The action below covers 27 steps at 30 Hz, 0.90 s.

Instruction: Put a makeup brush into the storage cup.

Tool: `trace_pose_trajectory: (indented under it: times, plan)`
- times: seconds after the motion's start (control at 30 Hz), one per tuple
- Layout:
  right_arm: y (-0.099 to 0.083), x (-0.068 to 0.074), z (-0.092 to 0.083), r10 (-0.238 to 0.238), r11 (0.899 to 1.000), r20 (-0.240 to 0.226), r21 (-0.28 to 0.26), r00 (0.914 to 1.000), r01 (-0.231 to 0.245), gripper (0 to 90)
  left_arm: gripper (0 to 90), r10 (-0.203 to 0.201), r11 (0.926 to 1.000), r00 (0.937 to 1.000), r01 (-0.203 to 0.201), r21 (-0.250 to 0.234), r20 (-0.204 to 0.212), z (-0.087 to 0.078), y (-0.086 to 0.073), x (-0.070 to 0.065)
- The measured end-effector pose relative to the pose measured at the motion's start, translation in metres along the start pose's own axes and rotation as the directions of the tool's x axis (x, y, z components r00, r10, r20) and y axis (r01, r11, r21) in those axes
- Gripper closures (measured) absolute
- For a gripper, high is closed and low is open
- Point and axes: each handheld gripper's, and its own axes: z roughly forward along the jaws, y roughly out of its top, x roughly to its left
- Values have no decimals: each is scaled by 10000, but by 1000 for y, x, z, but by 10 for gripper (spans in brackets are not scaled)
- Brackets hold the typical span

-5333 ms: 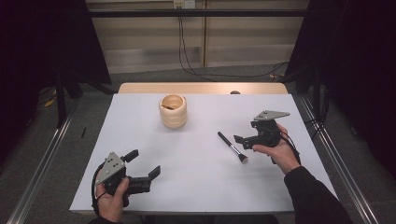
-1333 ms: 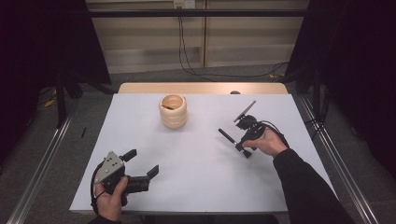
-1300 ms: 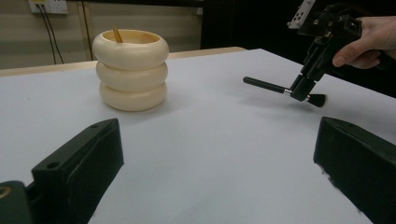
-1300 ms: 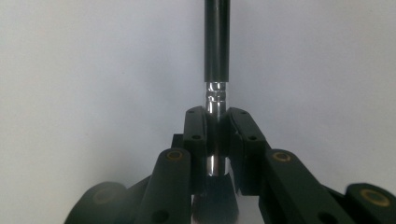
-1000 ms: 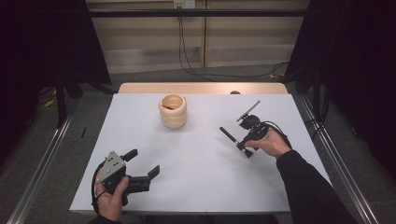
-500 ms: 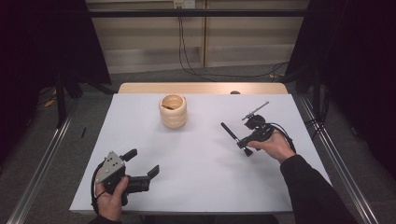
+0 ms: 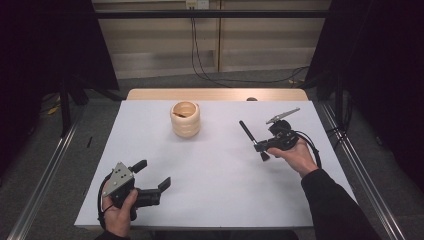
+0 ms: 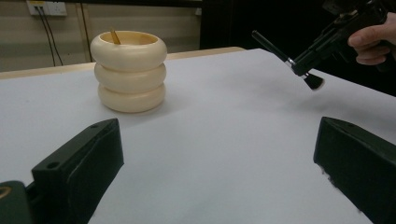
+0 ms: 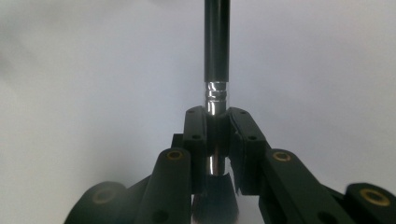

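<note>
A black makeup brush (image 7: 247,135) with a silver ferrule is held off the white table (image 7: 225,195) at the right, handle slanting up and away, bristles down. My right gripper (image 7: 258,148) is shut on it at the ferrule; in the right gripper view the pads clamp the brush (image 9: 216,46) in my right gripper (image 9: 217,125). A cream ringed holder (image 7: 185,119) with a wooden stick inside stands at the back centre. My left gripper (image 7: 153,174) rests open near the front left edge, with nothing in it. The left gripper view shows the holder (image 8: 128,70) and the raised brush (image 8: 279,48).
A wooden strip (image 7: 215,94) runs along the table's far edge. Metal rails (image 7: 360,165) flank both sides, and cables lie on the floor behind. Bare white surface lies between the holder and both hands.
The right gripper closed on the brush, which had lain on the table, and has lifted it, carrying it slightly right with the handle tilting up. The left hand has stayed put.
</note>
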Motion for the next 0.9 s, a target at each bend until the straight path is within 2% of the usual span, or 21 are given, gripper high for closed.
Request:
trace_pose_trajectory:
  times: [0.17,0.33,0.4,0.5,0.77,0.9]
  plan:
    - [-4,-2,-5,6,9971,261,-757,9997,13,780,14,24,10000,10000,-24,-12,-16,0,0,0]
    - [-8,-3,-9,14,9883,155,-1527,9999,10,780,14,35,10000,10000,-35,-4,-40,0,0,0]
    - [-9,-4,-11,-1,9847,-17,-1745,10000,-2,780,14,60,10000,9999,-60,40,-86,0,0,-1]
    - [-10,-4,-13,63,9755,-113,-2199,9999,-86,780,14,107,9999,9999,-107,66,-1,1,0,-1]
    - [-11,-2,-22,-94,9391,-168,-3437,9998,31,780,14,58,10000,10000,-58,19,-70,0,0,0]
    - [-11,-1,-25,-15,9289,-132,-3703,9999,-35,780,14,92,10000,9999,-92,35,-121,0,0,0]
